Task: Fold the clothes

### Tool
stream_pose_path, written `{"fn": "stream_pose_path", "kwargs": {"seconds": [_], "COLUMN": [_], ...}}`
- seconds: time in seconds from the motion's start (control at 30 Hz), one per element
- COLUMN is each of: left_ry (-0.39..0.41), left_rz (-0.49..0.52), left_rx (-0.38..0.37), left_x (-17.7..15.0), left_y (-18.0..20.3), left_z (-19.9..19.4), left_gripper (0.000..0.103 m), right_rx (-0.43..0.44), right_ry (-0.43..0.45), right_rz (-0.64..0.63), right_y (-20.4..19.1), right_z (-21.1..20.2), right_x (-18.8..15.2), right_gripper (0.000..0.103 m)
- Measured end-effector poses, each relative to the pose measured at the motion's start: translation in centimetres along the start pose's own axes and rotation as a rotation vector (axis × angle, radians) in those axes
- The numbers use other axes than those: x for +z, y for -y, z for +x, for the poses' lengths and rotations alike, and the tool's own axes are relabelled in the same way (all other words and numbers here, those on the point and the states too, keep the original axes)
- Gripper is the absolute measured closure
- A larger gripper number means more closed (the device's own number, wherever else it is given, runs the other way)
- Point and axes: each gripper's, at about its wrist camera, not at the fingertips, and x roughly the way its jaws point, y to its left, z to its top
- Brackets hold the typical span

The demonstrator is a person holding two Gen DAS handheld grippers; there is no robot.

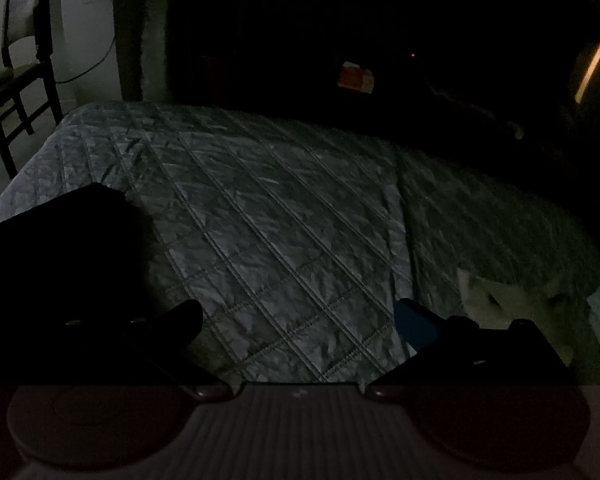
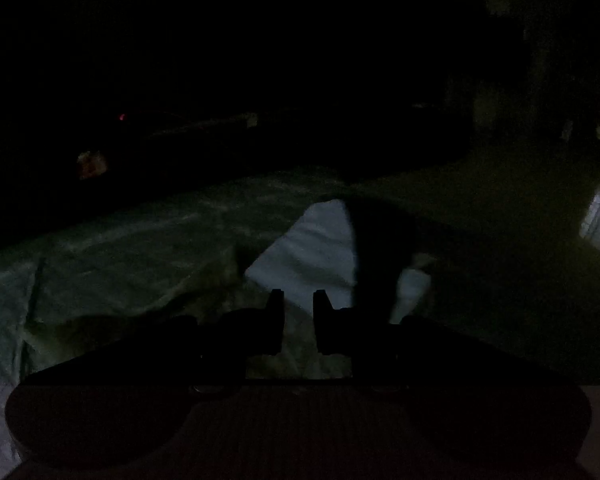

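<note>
1. The left claw (image 1: 296,320) is spread wide above the quilted bed (image 1: 260,208), holding nothing.
2. A dark garment (image 1: 60,248) lies just left of it.
3. The right claw (image 2: 298,308) is narrowly parted and empty.
4. A white cloth (image 2: 316,252) lies just ahead of it, a dark piece (image 2: 380,248) draped across.

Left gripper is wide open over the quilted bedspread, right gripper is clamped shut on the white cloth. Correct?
Not quite. The right gripper is not clamped on the white cloth: in the right wrist view its fingers stand apart with nothing between them, short of the cloth. The left gripper is wide open over the quilted bedspread, as you said.
</note>
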Motion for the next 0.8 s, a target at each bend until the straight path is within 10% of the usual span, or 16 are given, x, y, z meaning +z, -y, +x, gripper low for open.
{"fn": "stream_pose_path", "kwargs": {"seconds": [0.13,0.4,0.43,0.5,0.53,0.8], "left_ry": [-0.008,-0.019,-0.022,-0.024,-0.023,-0.022], "left_rz": [0.026,0.081,0.080,0.083,0.085,0.102], "left_rx": [-0.003,0.004,0.002,-0.001,-0.003,-0.018], "left_x": [-0.2,-0.8,-0.8,-0.8,-0.8,-1.0], "left_y": [1.0,2.0,2.0,1.9,1.9,2.5], "left_z": [0.5,1.3,1.4,1.3,1.3,1.0], "left_gripper": [0.001,0.001,0.001,0.001,0.001,0.001], "right_rx": [0.234,0.496,0.467,0.431,0.439,0.647], "right_ry": [-0.036,-0.378,-0.374,-0.341,-0.339,-0.439], "right_rz": [-0.200,-0.234,-0.251,-0.270,-0.277,-0.334], "right_y": [-5.4,-14.6,-15.3,-15.8,-15.8,-15.2], "right_z": [-0.6,4.0,4.3,4.3,4.1,0.9], "right_x": [-2.2,-9.7,-10.5,-11.5,-11.7,-11.5], "right_gripper": [0.027,0.024,0.026,0.086,0.094,0.090]}}
